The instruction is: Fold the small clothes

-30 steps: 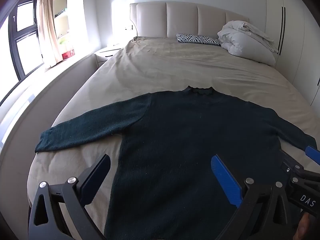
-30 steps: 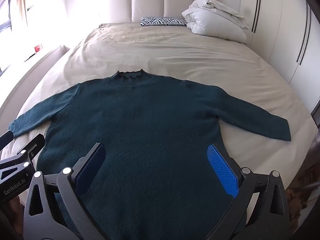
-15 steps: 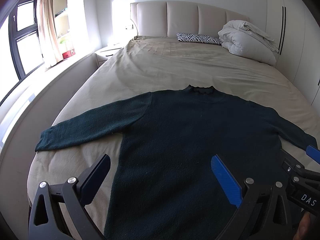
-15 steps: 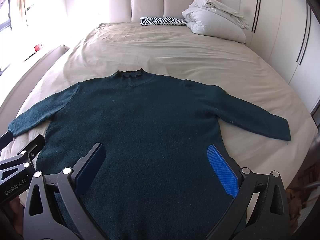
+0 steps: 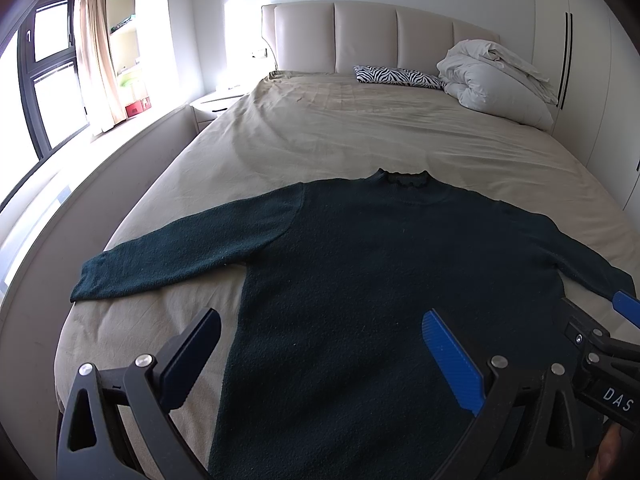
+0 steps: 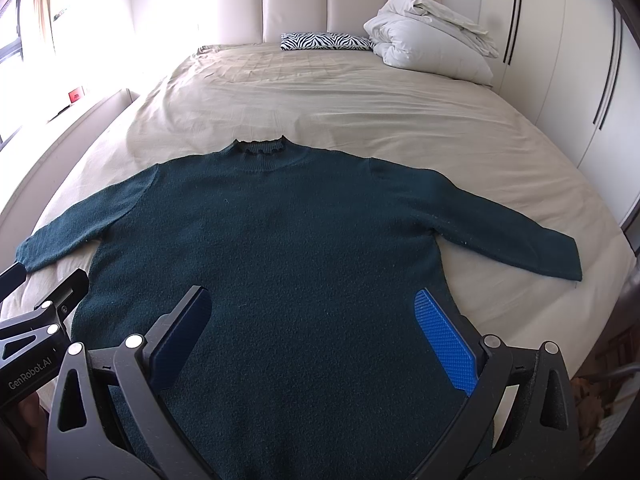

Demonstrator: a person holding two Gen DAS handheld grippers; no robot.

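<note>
A dark green knitted sweater (image 5: pixel 380 264) (image 6: pixel 288 240) lies flat on the bed, collar away from me and both sleeves spread out to the sides. My left gripper (image 5: pixel 320 340) hovers open over its lower left part, nothing between the fingers. My right gripper (image 6: pixel 312 320) hangs open above the lower right part of the body, also holding nothing. Each gripper shows at the edge of the other's view. The sweater's hem is hidden below the frames.
The beige sheet (image 5: pixel 360 128) covers a wide bed with a padded headboard (image 5: pixel 368 36). A zebra pillow (image 6: pixel 324 41) and a bundled white duvet (image 6: pixel 432 40) sit at the head. Wardrobe doors (image 6: pixel 560 40) stand right; a window (image 5: pixel 44 72) and nightstand (image 5: pixel 212 104) left.
Both grippers have drifted back and slightly up, so the sweater sits a little lower and farther in the views. Jaws stay open.
</note>
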